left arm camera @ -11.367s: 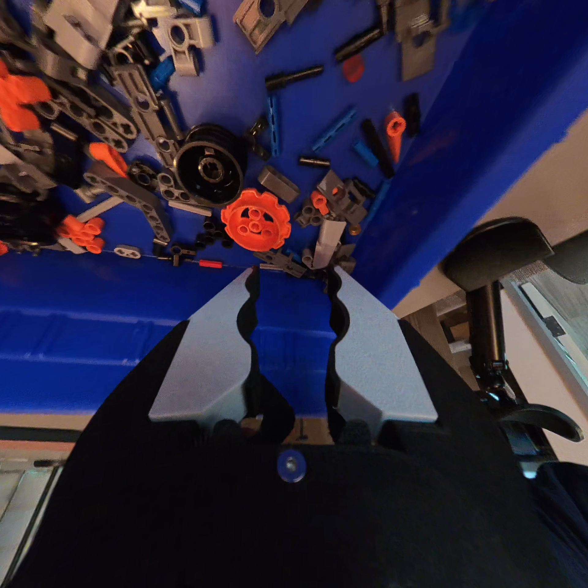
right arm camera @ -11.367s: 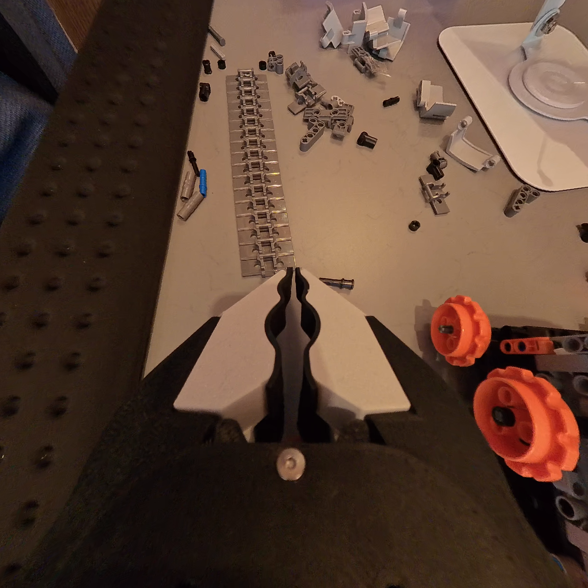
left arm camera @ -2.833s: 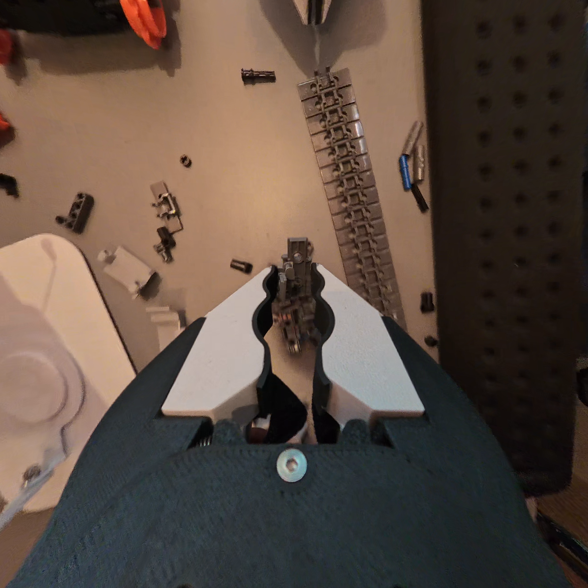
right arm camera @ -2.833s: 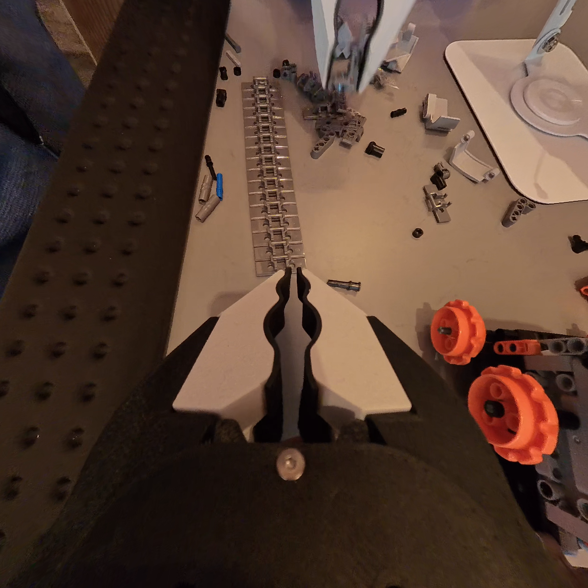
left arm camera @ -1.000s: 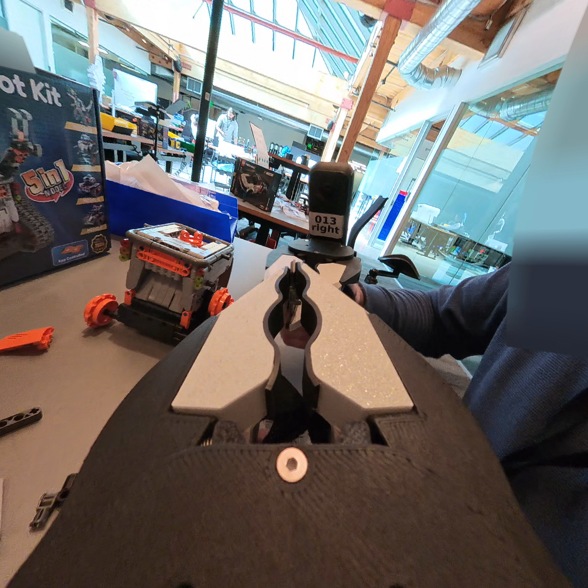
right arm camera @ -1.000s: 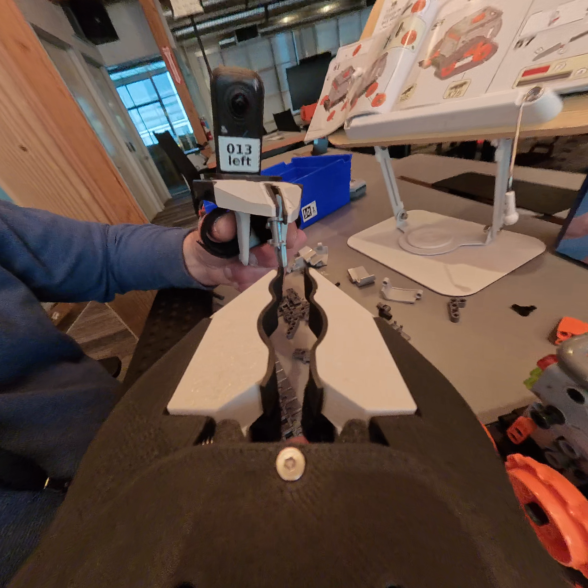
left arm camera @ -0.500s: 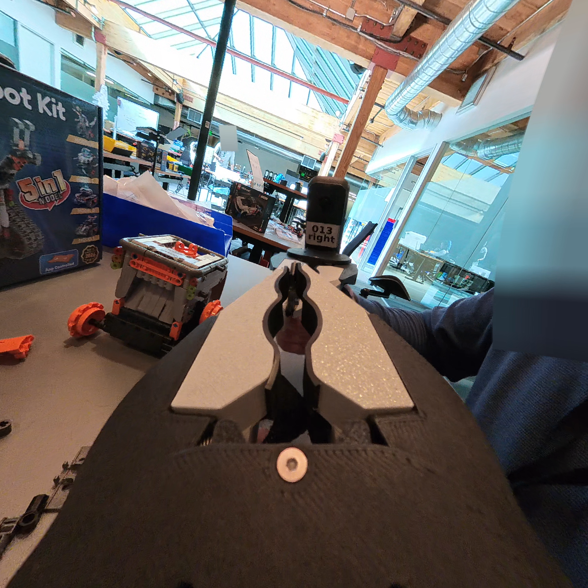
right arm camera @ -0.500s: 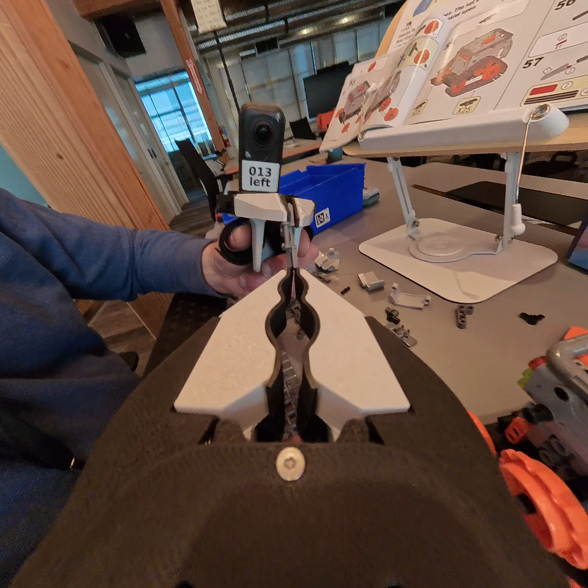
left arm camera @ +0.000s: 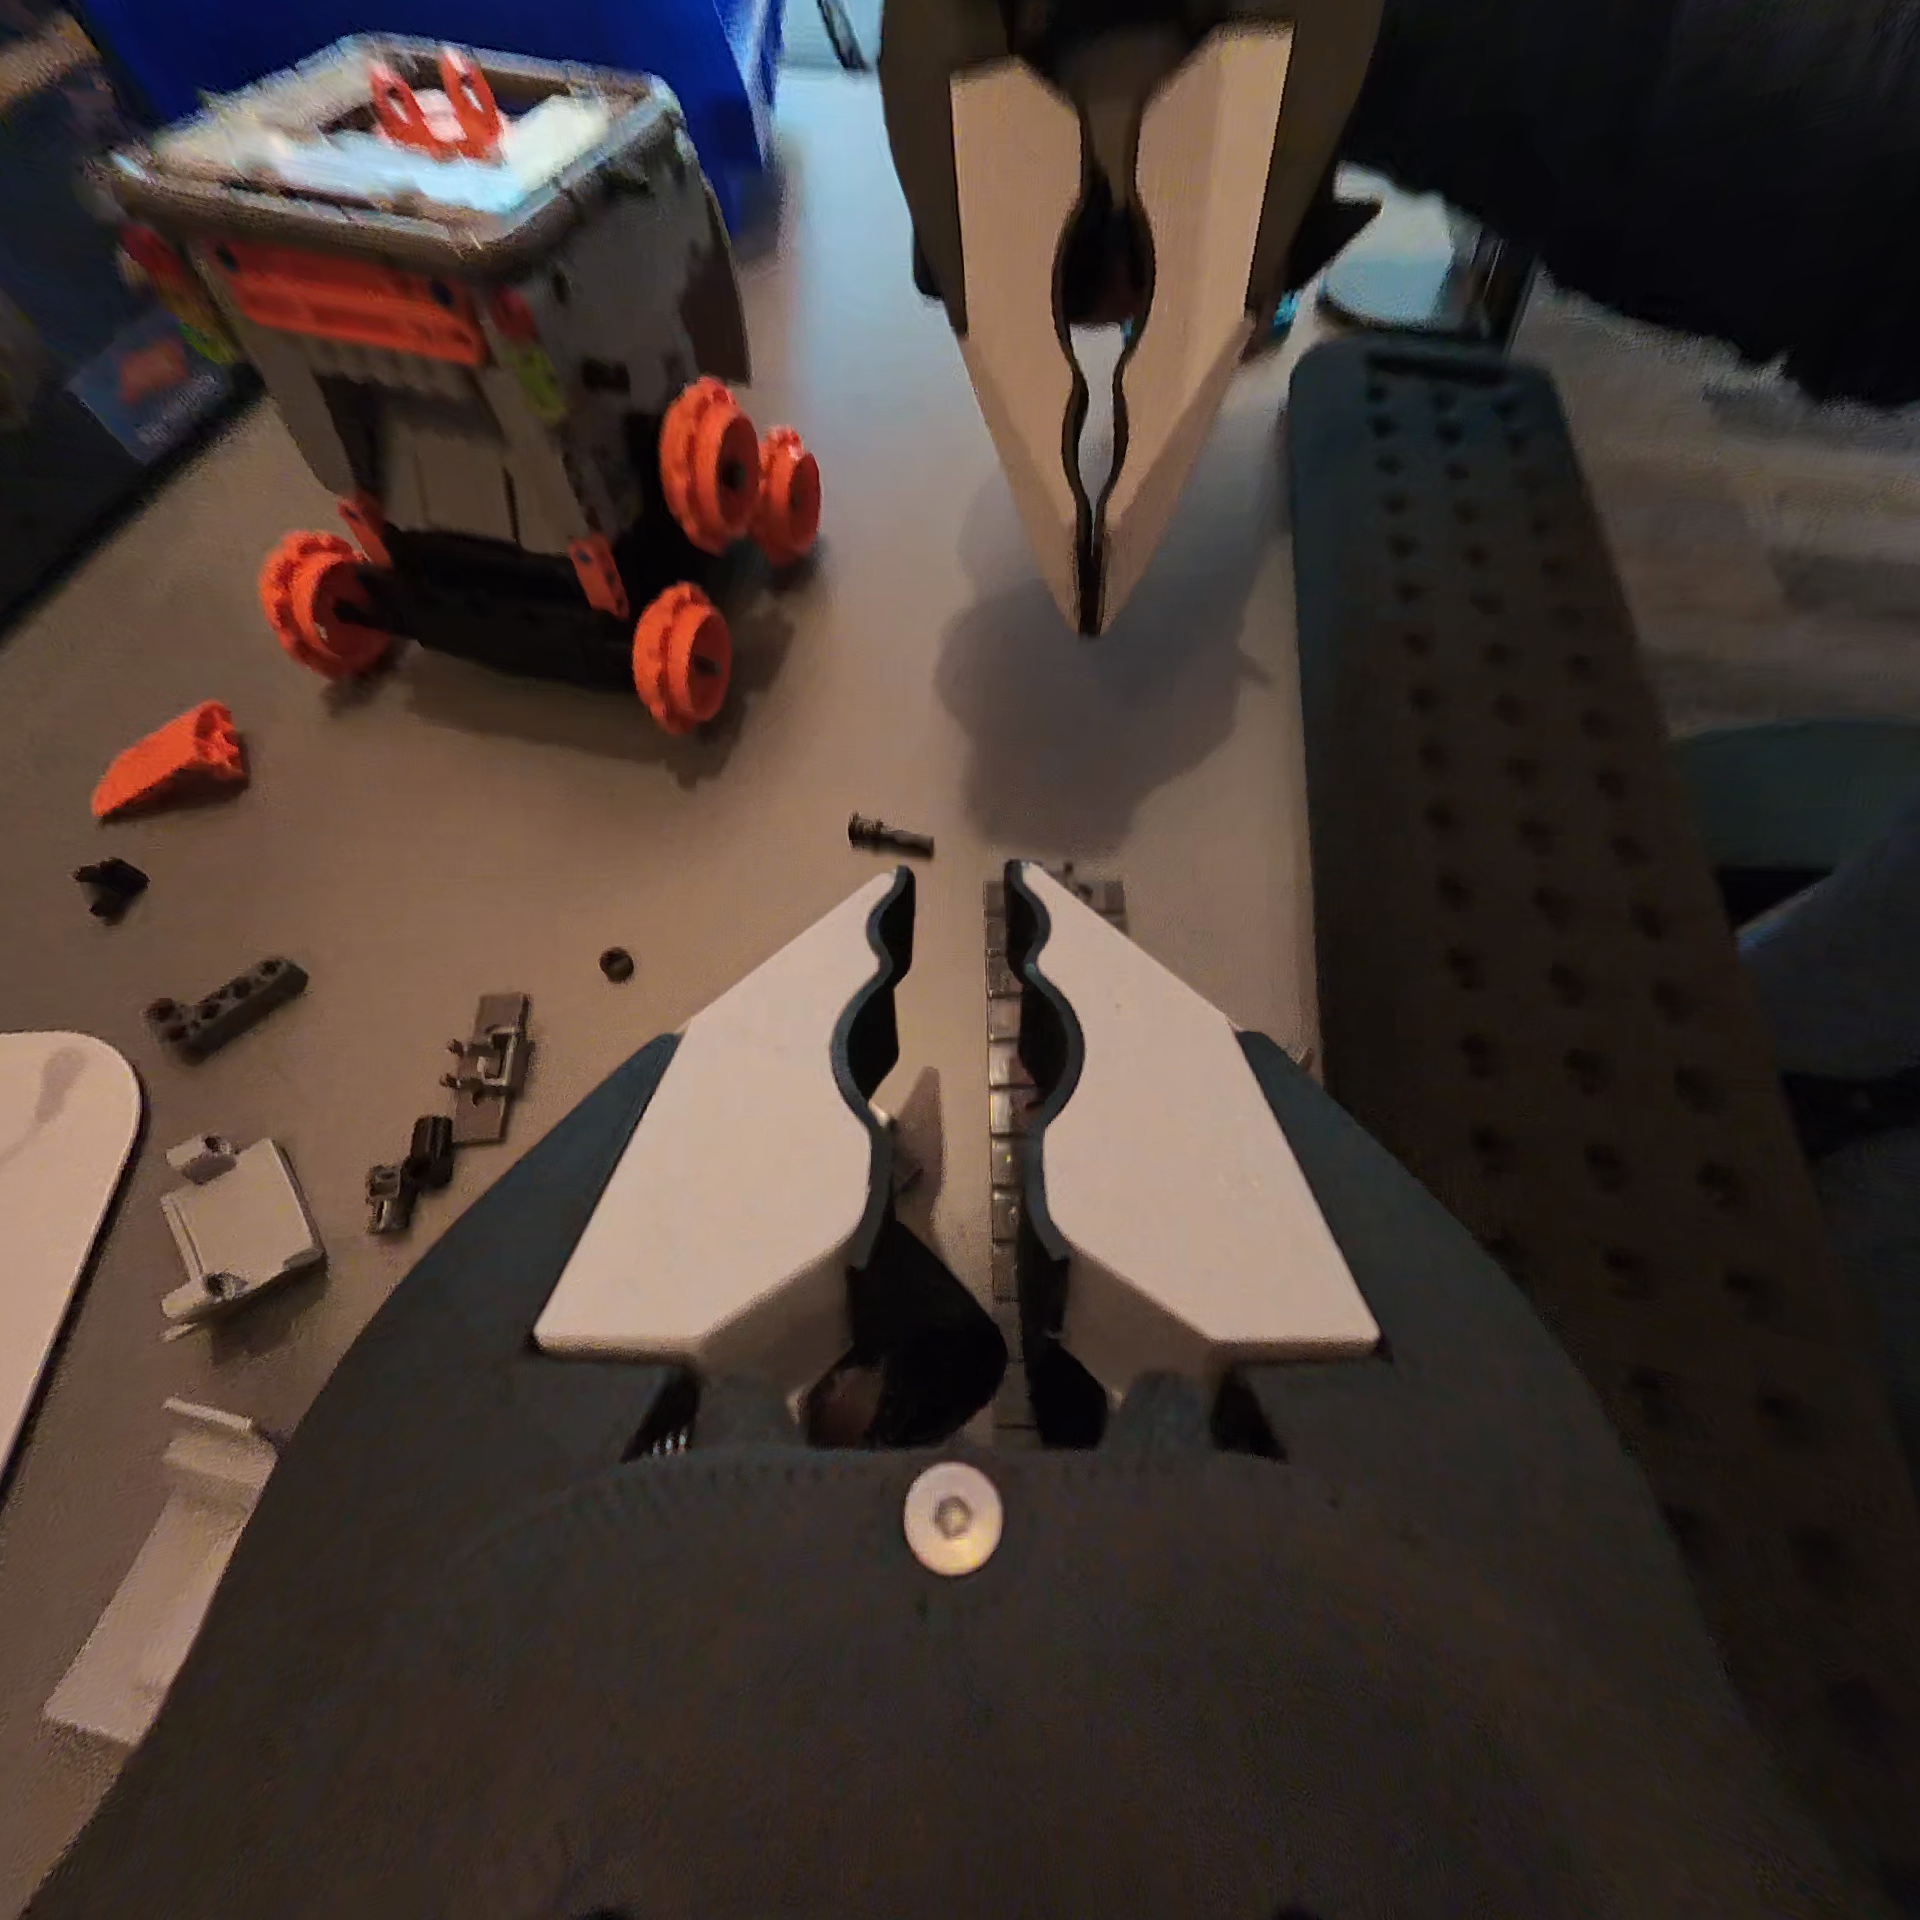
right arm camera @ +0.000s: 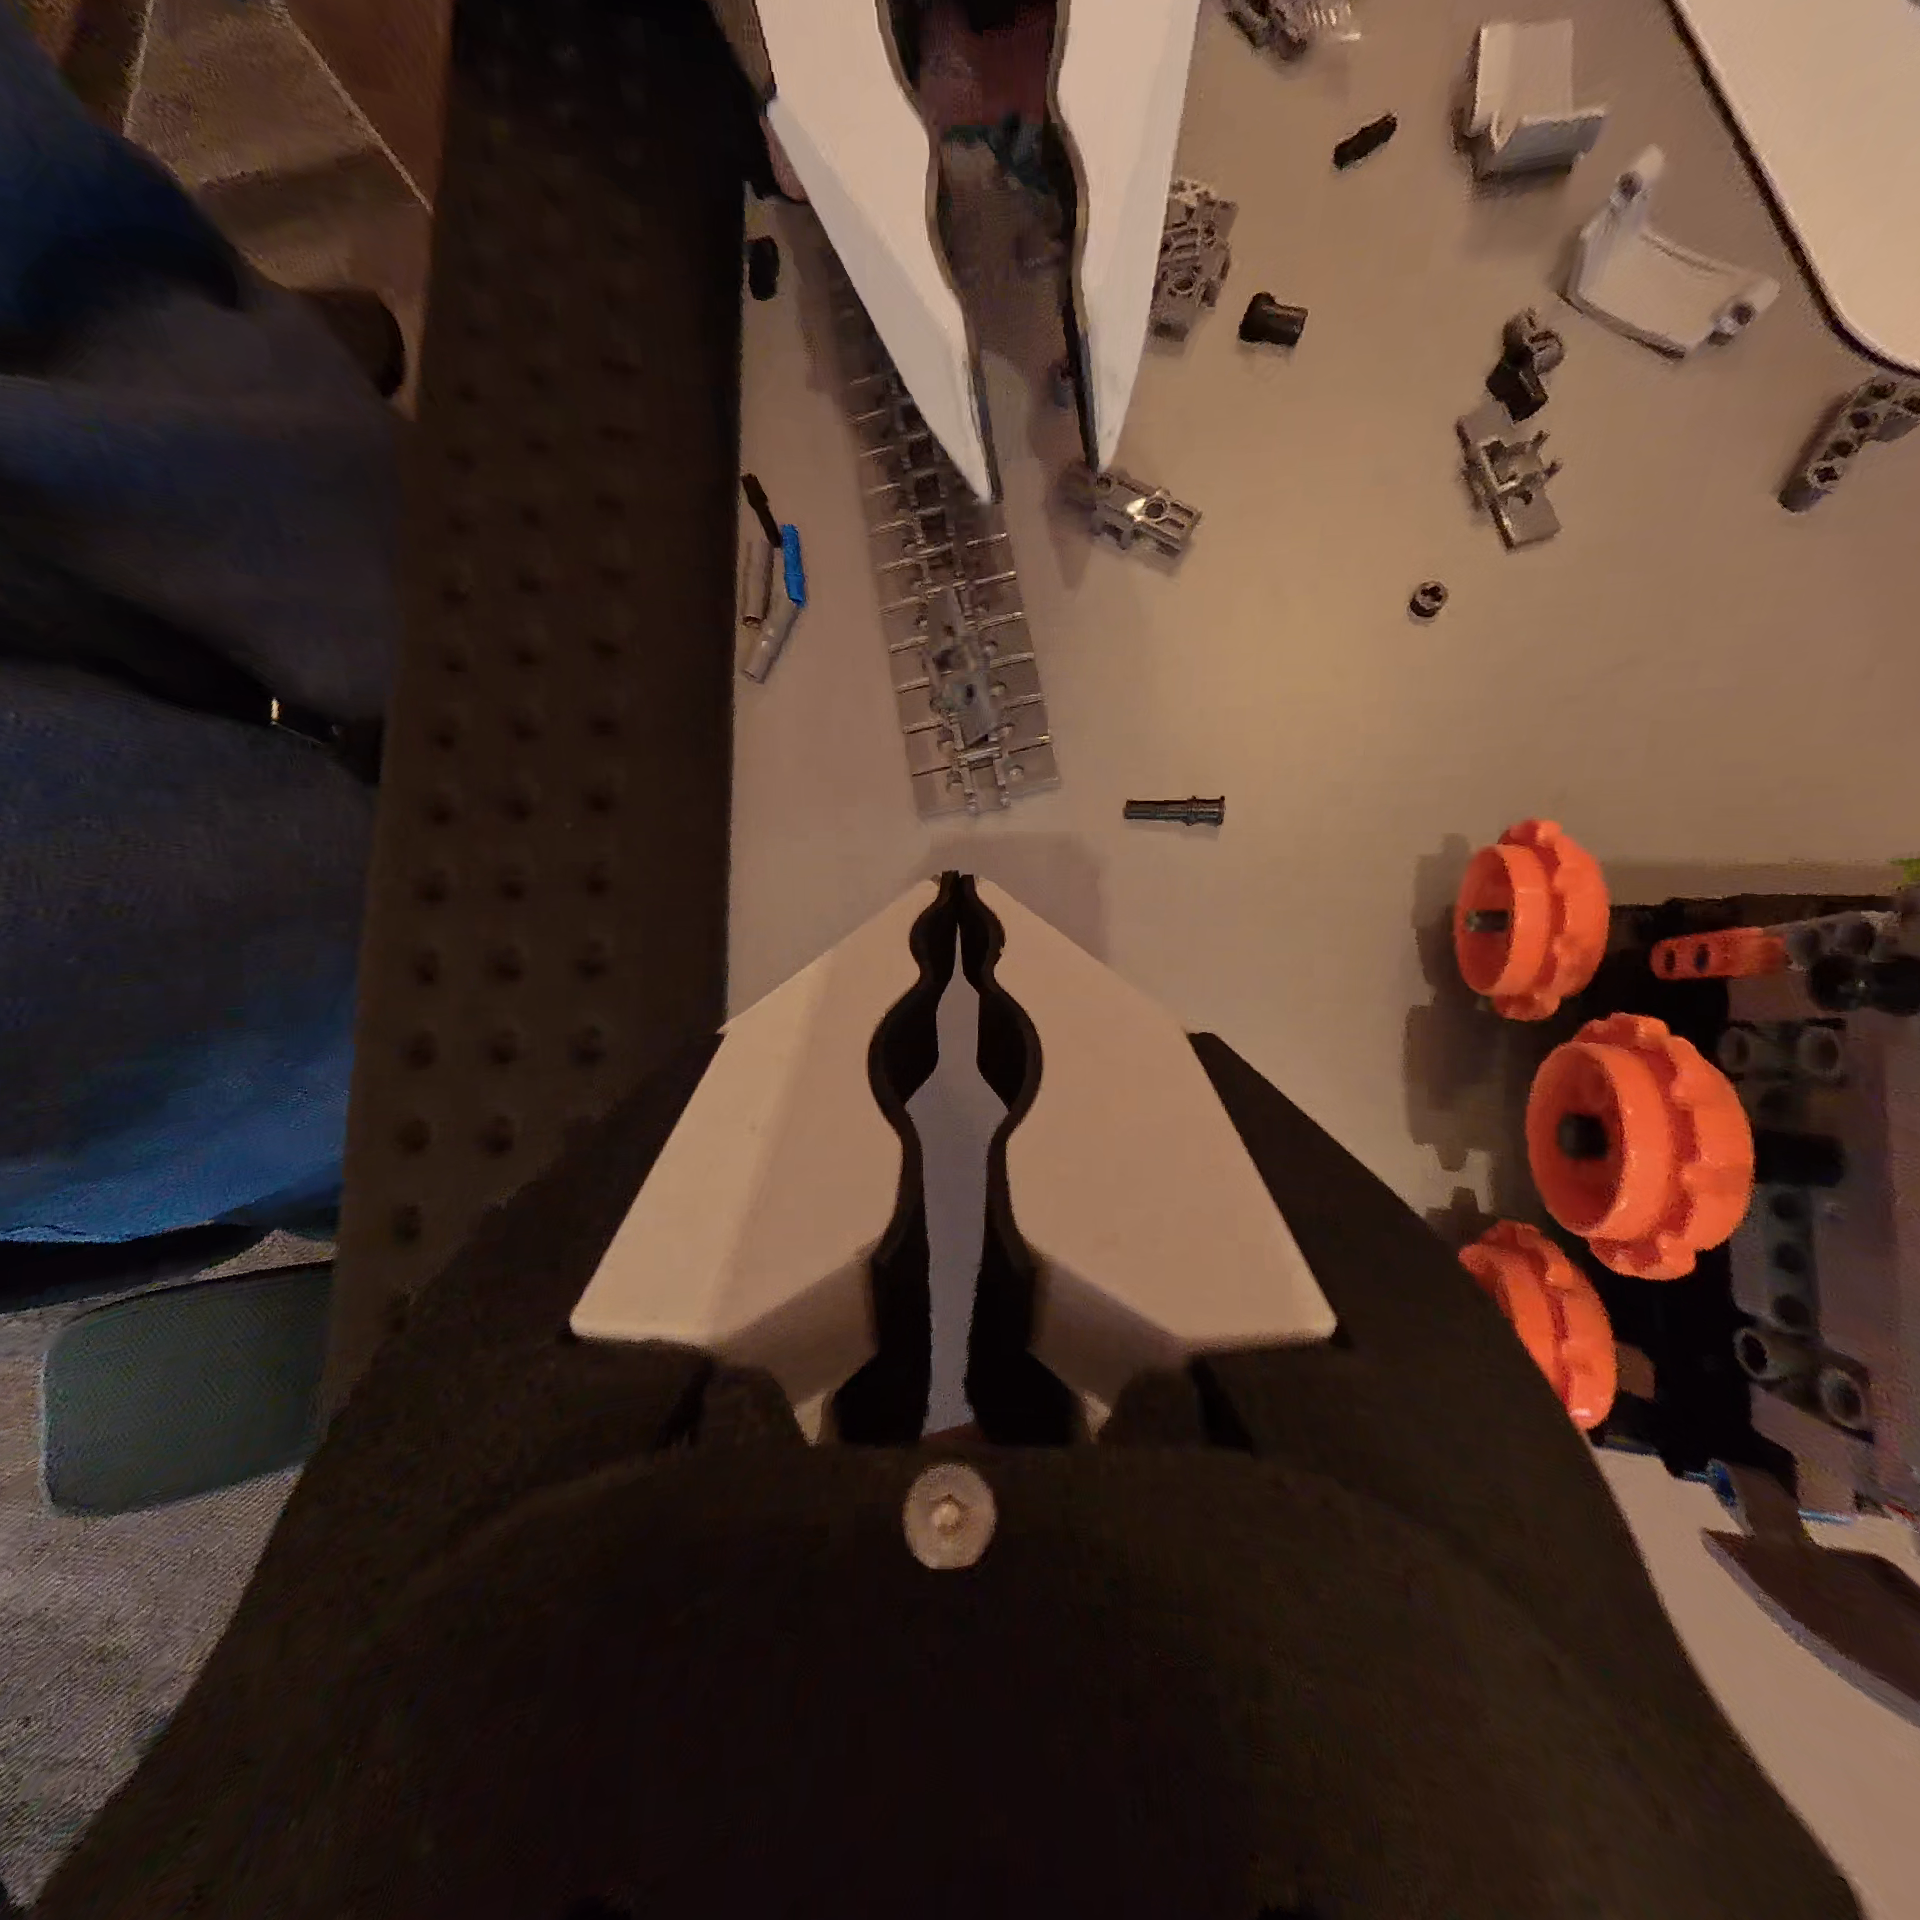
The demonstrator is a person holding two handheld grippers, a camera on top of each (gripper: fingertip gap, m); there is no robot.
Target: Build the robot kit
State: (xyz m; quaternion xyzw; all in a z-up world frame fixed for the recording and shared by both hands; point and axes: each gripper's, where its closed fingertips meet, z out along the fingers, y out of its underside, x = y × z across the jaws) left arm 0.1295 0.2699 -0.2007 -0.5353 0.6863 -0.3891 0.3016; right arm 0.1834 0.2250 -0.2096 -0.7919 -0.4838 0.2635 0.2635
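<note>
Tread strip (left arm camera: 1006, 1091) partly hidden behind left hand-held gripper (left arm camera: 958, 883).

Black claw (left arm camera: 958, 894), pale grey fingers (left arm camera: 748, 1143)

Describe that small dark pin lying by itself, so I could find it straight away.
Start at the long grey track strip on the table. Just past its near end, towards the orange-wheeled model, lies the dark pin, alone. It is thin and rod-shaped, unlike the blocky brackets.
</note>
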